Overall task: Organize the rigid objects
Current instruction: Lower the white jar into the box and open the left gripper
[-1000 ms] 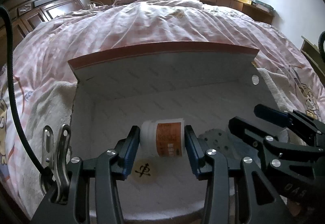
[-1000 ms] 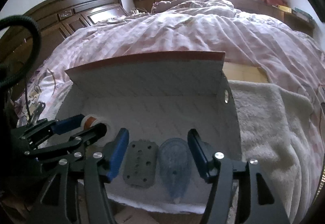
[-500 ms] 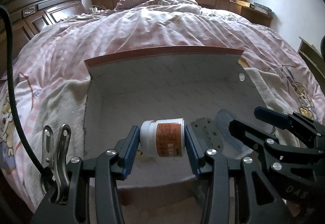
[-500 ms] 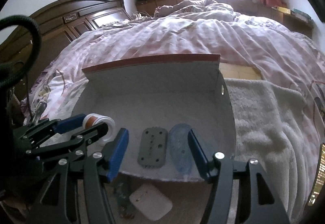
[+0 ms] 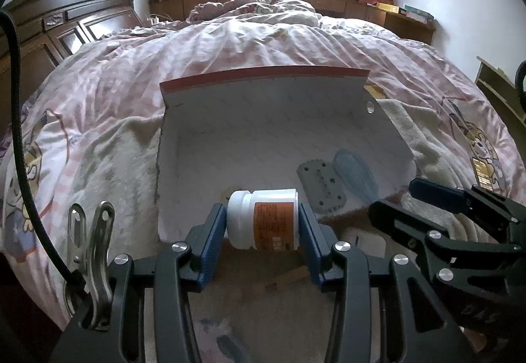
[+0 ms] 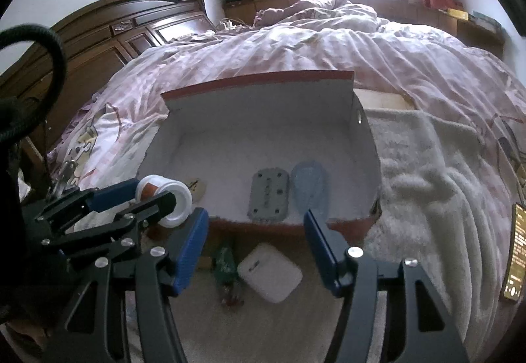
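Observation:
My left gripper (image 5: pixel 263 225) is shut on a white bottle with an orange label (image 5: pixel 264 220), held sideways above the front edge of the open white box (image 5: pixel 263 119). The right wrist view shows that bottle (image 6: pixel 167 195) in the left gripper (image 6: pixel 148 195) at the lower left. My right gripper (image 6: pixel 256 248) is open with nothing between its fingers, just in front of the box (image 6: pixel 263 123). Inside the box lie a grey plate with holes (image 6: pixel 269 195), a clear blue oval piece (image 6: pixel 310 188) and a round token (image 6: pixel 197 187). Below the right gripper, a white case (image 6: pixel 269 276) and a green item (image 6: pixel 225 264) lie on the towel.
The box sits on a fluffy white towel (image 6: pixel 420 185) spread over a pink quilted bed (image 5: pixel 263 40). A dark wooden headboard (image 6: pixel 108 34) stands at the left. A metal clip (image 5: pixel 90 251) hangs on the left gripper's frame. My right gripper (image 5: pixel 407 202) shows at the right of the left wrist view.
Both grippers have drawn back from the box, the left one carrying the bottle out over its front edge. The white case and the green item have come into view.

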